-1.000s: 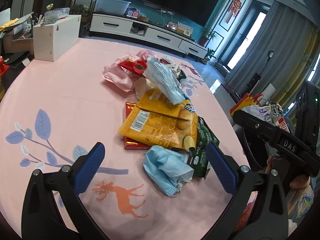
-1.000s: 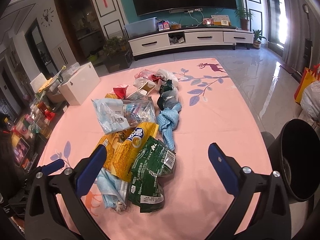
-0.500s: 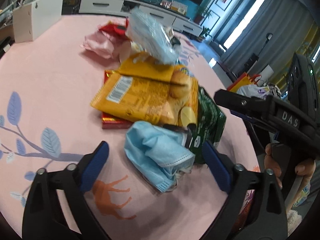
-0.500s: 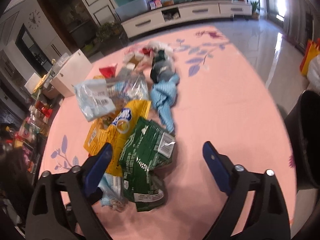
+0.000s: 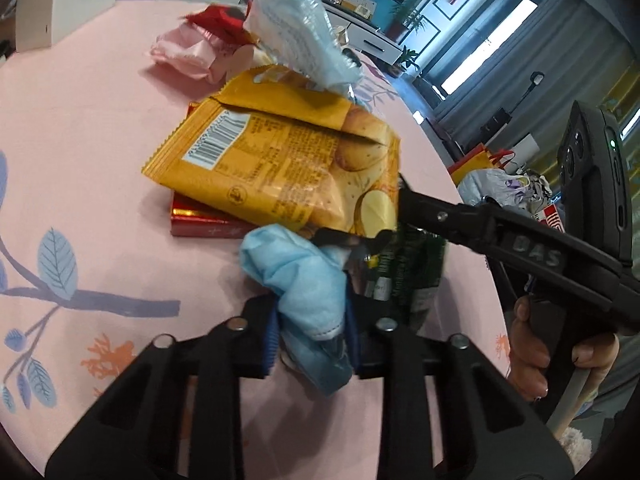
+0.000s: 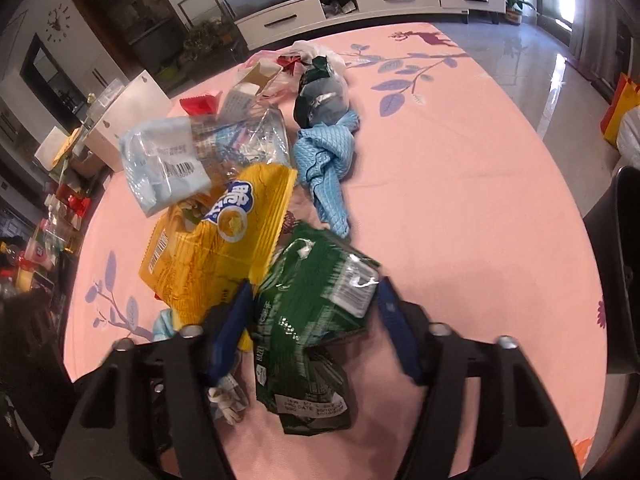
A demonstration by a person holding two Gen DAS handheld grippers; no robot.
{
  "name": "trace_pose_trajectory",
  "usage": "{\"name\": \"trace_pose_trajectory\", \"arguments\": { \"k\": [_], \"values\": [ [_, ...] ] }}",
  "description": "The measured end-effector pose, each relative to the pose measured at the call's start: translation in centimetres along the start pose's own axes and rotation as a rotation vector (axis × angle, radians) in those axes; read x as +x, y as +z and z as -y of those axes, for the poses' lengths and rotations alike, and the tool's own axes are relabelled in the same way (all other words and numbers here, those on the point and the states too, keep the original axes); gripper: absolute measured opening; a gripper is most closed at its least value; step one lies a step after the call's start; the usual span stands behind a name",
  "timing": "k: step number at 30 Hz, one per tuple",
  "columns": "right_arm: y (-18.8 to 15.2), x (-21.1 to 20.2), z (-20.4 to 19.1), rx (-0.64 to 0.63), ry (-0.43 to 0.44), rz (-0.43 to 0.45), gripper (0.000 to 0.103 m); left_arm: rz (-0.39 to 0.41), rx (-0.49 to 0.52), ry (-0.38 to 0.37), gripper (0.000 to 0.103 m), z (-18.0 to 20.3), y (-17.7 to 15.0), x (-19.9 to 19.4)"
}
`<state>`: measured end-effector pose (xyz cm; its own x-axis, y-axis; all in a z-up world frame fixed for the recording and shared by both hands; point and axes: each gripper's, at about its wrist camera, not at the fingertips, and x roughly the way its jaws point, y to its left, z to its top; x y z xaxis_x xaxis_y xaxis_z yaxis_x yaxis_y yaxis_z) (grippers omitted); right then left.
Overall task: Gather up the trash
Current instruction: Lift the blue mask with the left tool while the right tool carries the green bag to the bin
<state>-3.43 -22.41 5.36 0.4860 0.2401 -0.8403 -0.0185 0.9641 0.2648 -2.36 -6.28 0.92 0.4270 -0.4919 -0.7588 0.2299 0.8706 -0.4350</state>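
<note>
Left gripper (image 5: 310,334): jaws have just been closing, blue pads now pinching the crumpled blue face mask (image 5: 298,276) at the near edge of the pile. Right gripper (image 6: 316,320): jaws have just been closing around the green snack bag (image 6: 316,300); the left pad is against the bag, contact at the right pad is blurred, can't tell if it's gripped.

Both items sit on the pink tablecloth (image 6: 460,208). Yellow chip bag (image 5: 280,164) lies just behind the mask, overlapping a red flat packet (image 5: 200,222); the right gripper's finger crosses in front of its right corner. Farther back are a clear plastic wrapper (image 5: 296,36) and a pink wrapper (image 5: 184,54). In the right wrist view, a blue waffle cloth (image 6: 328,164) lies beyond the green bag, and a black bin (image 6: 616,272) stands at the table's right edge. A white box (image 6: 128,120) sits far left.
</note>
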Motion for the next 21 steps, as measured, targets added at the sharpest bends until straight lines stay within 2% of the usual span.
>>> {"name": "trace_pose_trajectory", "arguments": {
  "k": [6,7,8,10,16,21],
  "values": [
    [0.2,-1.2,0.2,-0.004,-0.01,-0.001,0.052,0.031,0.013,0.003,0.024,0.9,0.1,-0.9],
    [0.2,-1.6,0.3,0.007,0.002,0.011,0.058,0.041,0.011,0.006,0.024,0.9,0.2,-1.3],
    [0.2,-1.9,0.5,0.017,0.014,0.02,0.07,0.046,0.009,0.006,0.024,0.9,0.2,-1.6],
    [0.3,-2.4,1.0,0.05,0.027,0.031,0.082,0.064,0.006,0.002,0.024,1.0,0.4,-2.3],
    [-0.3,-1.2,1.5,0.07,-0.045,-0.012,0.084,0.072,0.005,0.0,0.024,0.9,0.0,-3.1],
    [-0.6,0.2,1.4,0.074,-0.024,-0.051,0.084,0.096,0.018,-0.009,0.024,1.2,0.0,-4.0]
  ]
}}
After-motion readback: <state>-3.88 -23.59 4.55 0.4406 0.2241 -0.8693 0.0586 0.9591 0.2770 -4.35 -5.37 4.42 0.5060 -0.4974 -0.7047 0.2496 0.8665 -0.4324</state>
